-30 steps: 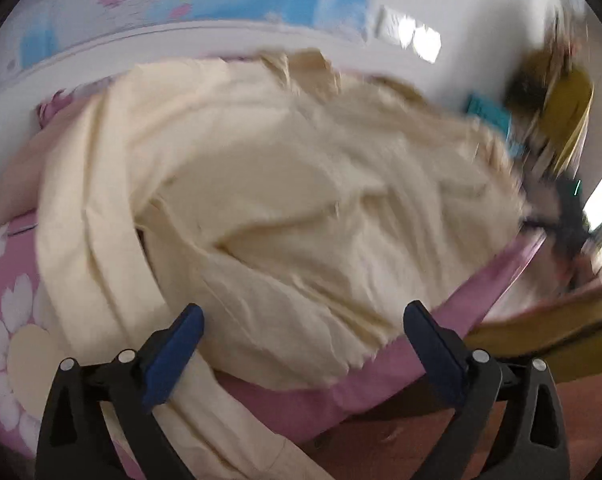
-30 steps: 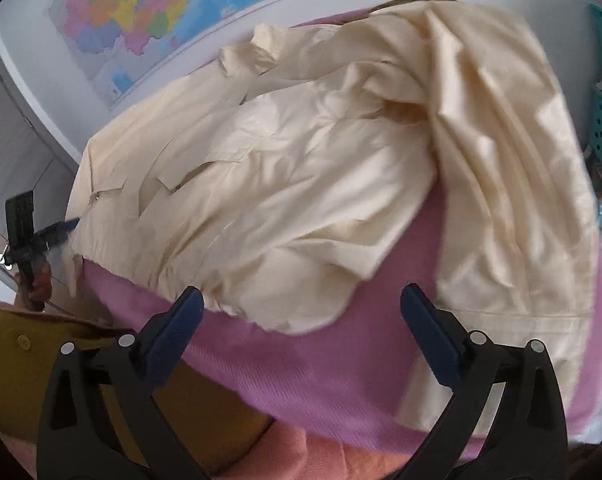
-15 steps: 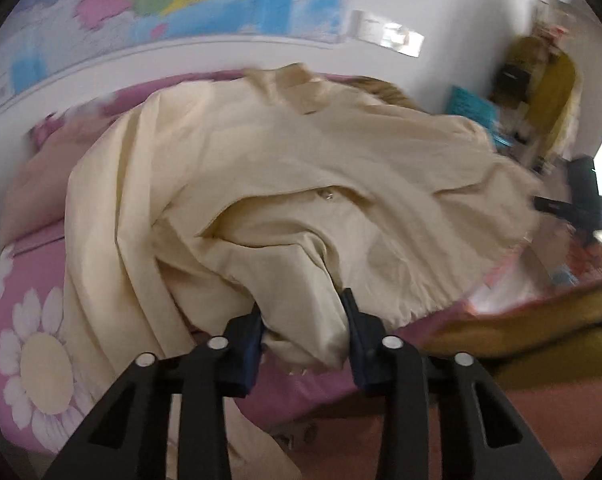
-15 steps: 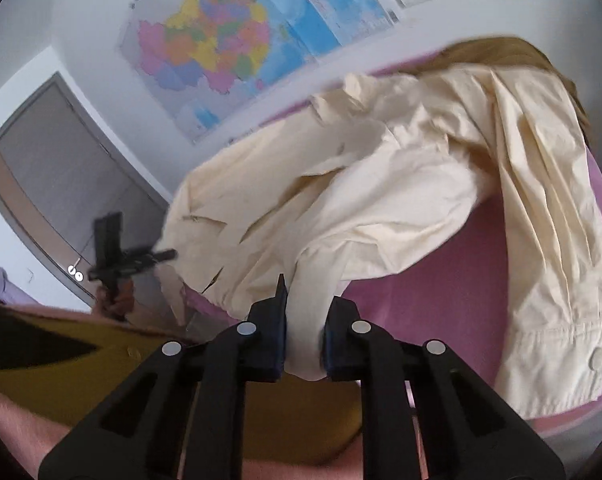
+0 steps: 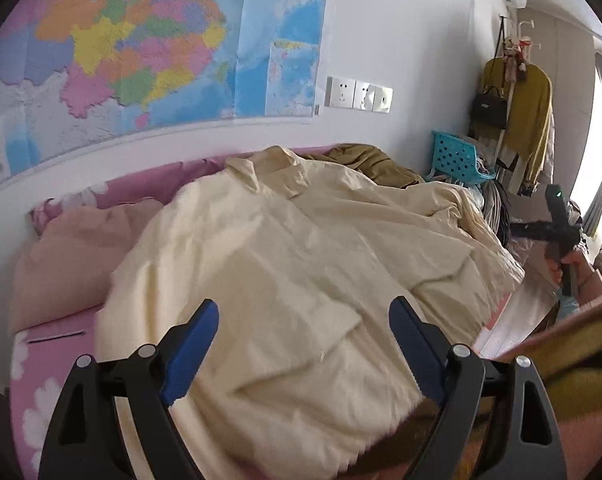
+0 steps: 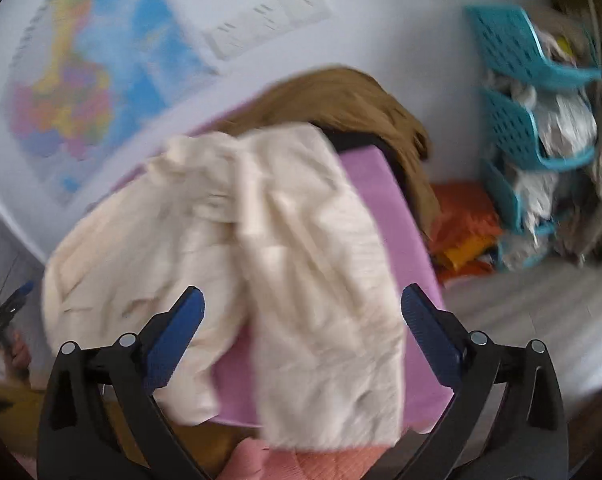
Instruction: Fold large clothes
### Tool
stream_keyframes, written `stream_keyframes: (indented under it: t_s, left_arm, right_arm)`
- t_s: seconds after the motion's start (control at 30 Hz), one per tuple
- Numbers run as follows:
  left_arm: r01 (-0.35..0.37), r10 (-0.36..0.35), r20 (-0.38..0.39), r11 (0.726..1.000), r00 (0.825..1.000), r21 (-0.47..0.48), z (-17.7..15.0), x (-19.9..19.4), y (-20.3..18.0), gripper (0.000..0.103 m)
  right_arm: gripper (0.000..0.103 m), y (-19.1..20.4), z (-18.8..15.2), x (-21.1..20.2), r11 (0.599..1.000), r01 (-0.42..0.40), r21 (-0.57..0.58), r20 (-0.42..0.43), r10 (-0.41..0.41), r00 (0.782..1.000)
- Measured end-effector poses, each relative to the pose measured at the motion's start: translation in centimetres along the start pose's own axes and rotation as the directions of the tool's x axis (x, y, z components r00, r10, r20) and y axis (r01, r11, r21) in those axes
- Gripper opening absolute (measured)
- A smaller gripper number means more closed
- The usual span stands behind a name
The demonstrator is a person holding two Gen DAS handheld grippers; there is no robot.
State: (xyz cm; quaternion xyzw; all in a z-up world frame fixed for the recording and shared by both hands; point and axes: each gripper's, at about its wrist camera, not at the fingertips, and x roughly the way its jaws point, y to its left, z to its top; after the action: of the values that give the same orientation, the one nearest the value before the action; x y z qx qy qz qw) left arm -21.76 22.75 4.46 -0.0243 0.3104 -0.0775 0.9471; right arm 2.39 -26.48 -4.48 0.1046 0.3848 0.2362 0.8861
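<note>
Left wrist view, cream shirt (image 5: pixel 301 264) lying collar toward wall, both grippers' fingers just spread, nothing pinched

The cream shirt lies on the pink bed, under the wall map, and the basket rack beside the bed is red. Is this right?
Not quite: the basket rack is turquoise, as the right wrist view shows. The cream shirt does lie on the pink bed, under the wall map.

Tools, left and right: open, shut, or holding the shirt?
Left tool: just reopened, jaws wide, holding nothing; cream shirt lies below.
Right tool: just reopened, wide, holding nothing.
</note>
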Motion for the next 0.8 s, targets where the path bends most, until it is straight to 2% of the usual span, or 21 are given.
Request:
stream_keyframes:
  t_s: [0.1,0.13,0.17,0.2,0.23,0.27,0.37,0.43,0.53,0.57,0.6,0.67,0.73,0.8]
  left_arm:
    - [0.031,-0.031,-0.032,1.000,0.999,0.005,1.4,3.1,-1.1,0.085]
    - [0.046,-0.046,-0.034,0.999,0.998,0.008,1.7,3.9,-1.4,0.085]
    - [0.057,-0.057,-0.039,0.998,0.998,0.011,2.2,4.7,-1.7,0.085]
    - [0.069,-0.068,-0.051,0.998,0.996,0.011,2.8,5.9,-2.0,0.085]
    - [0.087,-0.086,-0.063,0.996,0.994,0.006,3.5,7.0,-2.2,0.085]
    - [0.100,-0.099,-0.070,0.995,0.993,0.004,3.7,7.5,-2.3,0.085]
    - [0.141,-0.138,-0.095,0.990,0.986,0.018,5.1,9.6,-3.4,0.085]
    - [0.182,-0.178,-0.107,0.983,0.978,0.035,6.1,10.6,-4.1,0.085]
    - [0.253,-0.246,-0.115,0.966,0.962,0.047,7.1,11.5,-5.0,0.085]
    - [0.286,-0.279,-0.114,0.957,0.953,0.048,7.5,11.6,-5.2,0.085]
    - [0.307,-0.300,-0.113,0.951,0.947,0.048,7.8,11.7,-5.4,0.085]
    - [0.351,-0.344,-0.108,0.935,0.933,0.048,8.2,11.8,-5.6,0.085]
    - [0.380,-0.374,-0.103,0.924,0.922,0.037,8.4,11.8,-5.5,0.085]
    - [0.399,-0.396,-0.092,0.917,0.914,0.015,8.3,11.7,-4.8,0.085]
  right_arm:
    - [0.096,0.3,0.7,4.0,1.000,0.017,-0.022,-0.066,-0.019,0.998]
    - [0.086,-0.3,0.4,4.4,1.000,-0.001,-0.027,-0.082,-0.002,0.997]
    - [0.063,-0.3,0.5,5.1,0.999,-0.021,-0.034,-0.098,0.018,0.995]
    - [0.049,-0.5,0.7,5.5,0.998,-0.052,-0.039,-0.123,0.047,0.991]
    - [0.021,-0.8,1.1,5.3,0.996,-0.085,-0.028,-0.136,0.081,0.987]
    - [0.012,-1.0,1.4,4.6,0.992,-0.122,-0.017,-0.145,0.119,0.982]
    - [0.010,0.2,3.4,0.3,0.969,-0.244,-0.039,-0.083,0.240,0.967]
    - [0.010,2.9,5.2,-4.3,0.939,-0.328,-0.105,-0.010,0.328,0.944]
    - [0.010,8.3,7.5,-10.2,0.868,-0.446,-0.218,0.056,0.467,0.882]
    - [0.010,9.7,7.8,-11.0,0.850,-0.465,-0.248,0.053,0.491,0.870]
    - [0.010,12.1,8.1,-11.6,0.823,-0.490,-0.286,0.033,0.520,0.854]
    - [0.010,16.1,8.0,-10.2,0.778,-0.560,-0.284,-0.057,0.569,0.820]
    - [0.011,18.5,7.7,-7.6,0.755,-0.605,-0.253,-0.133,0.592,0.795]
    - [0.012,20.8,7.0,-3.7,0.717,-0.668,-0.198,-0.216,0.633,0.743]
